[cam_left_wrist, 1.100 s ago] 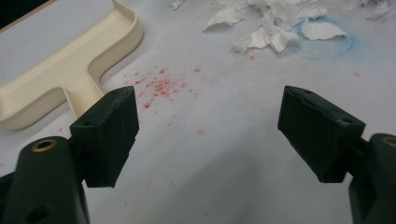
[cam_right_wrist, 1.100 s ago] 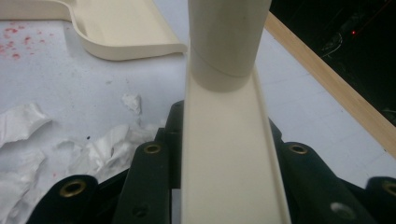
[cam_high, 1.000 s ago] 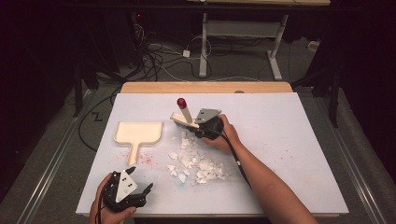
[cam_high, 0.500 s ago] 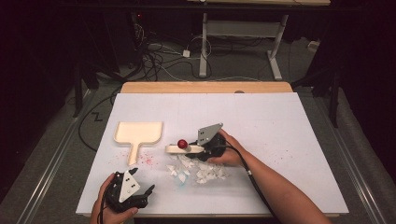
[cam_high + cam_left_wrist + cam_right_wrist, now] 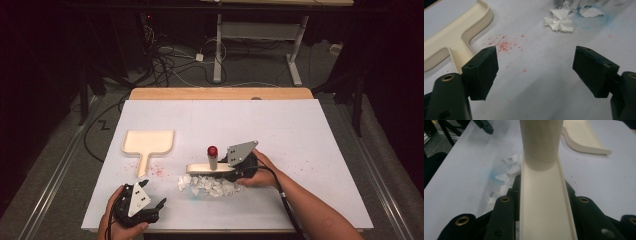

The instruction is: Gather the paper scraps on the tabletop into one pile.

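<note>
My right gripper [image 5: 234, 173] is shut on a cream hand brush [image 5: 210, 169] whose upright handle has a red tip. Its jaws have just been closing with the brush between them. The right gripper view looks along the brush [image 5: 544, 202], clamped between the two jaws. The brush head rests against the far edge of a pile of white paper scraps [image 5: 210, 185]. A cream dustpan [image 5: 148, 141] lies flat to the left. My left gripper [image 5: 156, 210] is held at the near left edge, open and empty [image 5: 535, 67], pointing toward the dustpan handle [image 5: 454, 37] and the scraps [image 5: 560, 21].
Red specks [image 5: 157, 171] dot the white table sheet [image 5: 310, 140] near the dustpan handle. A faint blue stain [image 5: 589, 21] lies by the scraps. A wooden edge [image 5: 220, 93] borders the far side. Cables and desk legs [image 5: 295, 60] are on the floor beyond.
My right gripper has carried the brush toward the near edge, dragging the scraps into a tighter pile. The left gripper has stayed put.
</note>
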### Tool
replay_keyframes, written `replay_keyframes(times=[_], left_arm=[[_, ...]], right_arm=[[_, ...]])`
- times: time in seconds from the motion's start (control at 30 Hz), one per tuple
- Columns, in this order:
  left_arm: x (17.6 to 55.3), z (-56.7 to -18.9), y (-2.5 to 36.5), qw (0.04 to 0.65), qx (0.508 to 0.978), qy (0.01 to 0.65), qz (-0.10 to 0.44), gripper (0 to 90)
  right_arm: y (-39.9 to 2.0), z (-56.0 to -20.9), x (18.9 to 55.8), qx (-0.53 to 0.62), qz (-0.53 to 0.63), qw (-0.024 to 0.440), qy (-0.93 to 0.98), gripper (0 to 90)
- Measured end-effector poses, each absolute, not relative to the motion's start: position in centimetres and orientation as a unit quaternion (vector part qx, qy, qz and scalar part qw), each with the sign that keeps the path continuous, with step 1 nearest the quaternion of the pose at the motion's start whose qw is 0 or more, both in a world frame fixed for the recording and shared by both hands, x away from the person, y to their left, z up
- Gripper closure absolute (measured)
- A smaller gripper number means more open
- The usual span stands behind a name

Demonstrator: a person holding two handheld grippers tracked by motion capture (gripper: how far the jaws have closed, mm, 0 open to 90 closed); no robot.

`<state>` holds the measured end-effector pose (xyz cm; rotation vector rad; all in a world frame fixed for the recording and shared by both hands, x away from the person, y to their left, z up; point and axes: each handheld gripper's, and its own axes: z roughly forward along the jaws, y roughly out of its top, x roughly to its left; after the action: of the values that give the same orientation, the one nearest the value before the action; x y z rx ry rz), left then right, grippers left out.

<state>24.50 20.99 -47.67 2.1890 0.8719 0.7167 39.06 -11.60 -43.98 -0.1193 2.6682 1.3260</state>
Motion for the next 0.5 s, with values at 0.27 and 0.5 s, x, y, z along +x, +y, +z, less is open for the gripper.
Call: replay_keyframes(times=[0.27,0.5], left_arm=[[24.6,-47.7,20.9,0.332,0.838,0.335,0.273,19.9],[24.5,-47.6,21.1,0.334,0.837,0.335,0.277,19.9]], right_arm=[[-12.7,-42.6,39.9,0.011,0.475,0.139,0.869,67.3],[-13.9,-41.4,39.8,0.046,0.481,0.164,0.86,67.4]])
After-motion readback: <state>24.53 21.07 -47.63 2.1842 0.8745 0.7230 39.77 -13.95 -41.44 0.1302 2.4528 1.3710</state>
